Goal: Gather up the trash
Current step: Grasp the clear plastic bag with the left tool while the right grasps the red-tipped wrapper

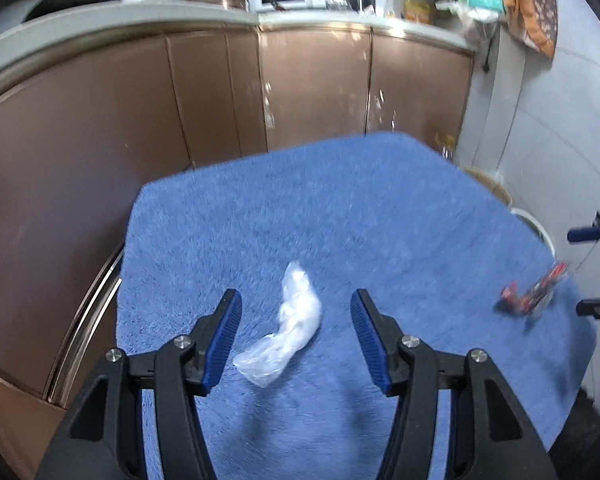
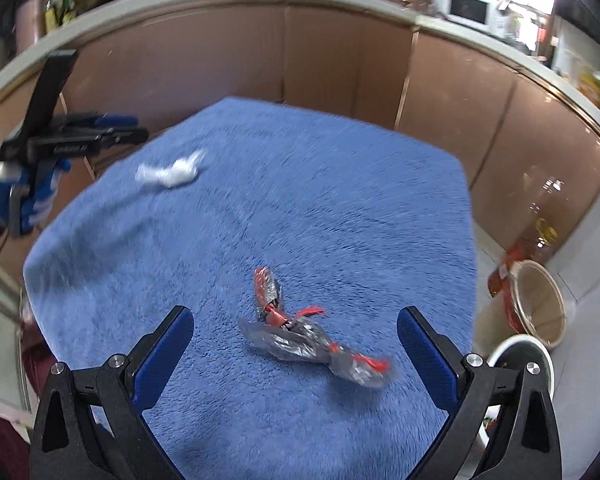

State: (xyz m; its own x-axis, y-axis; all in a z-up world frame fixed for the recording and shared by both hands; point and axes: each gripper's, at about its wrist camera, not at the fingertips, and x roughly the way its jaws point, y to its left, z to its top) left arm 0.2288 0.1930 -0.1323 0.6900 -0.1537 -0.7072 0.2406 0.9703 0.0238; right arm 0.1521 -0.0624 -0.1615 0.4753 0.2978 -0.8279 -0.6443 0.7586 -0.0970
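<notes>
A crumpled clear plastic wrapper lies on the blue fluffy cloth. My left gripper is open, its jaws on either side of the wrapper, just above it. A crumpled silver and red wrapper lies on the same cloth. My right gripper is open with this wrapper between its jaws. The red wrapper also shows in the left wrist view, and the clear one in the right wrist view. The left gripper appears at the left of the right wrist view.
Brown cabinet doors under a counter stand behind the cloth-covered surface. A white bin and a beige pail stand on the floor to the right, below the cloth's edge. A tiled wall is to the right.
</notes>
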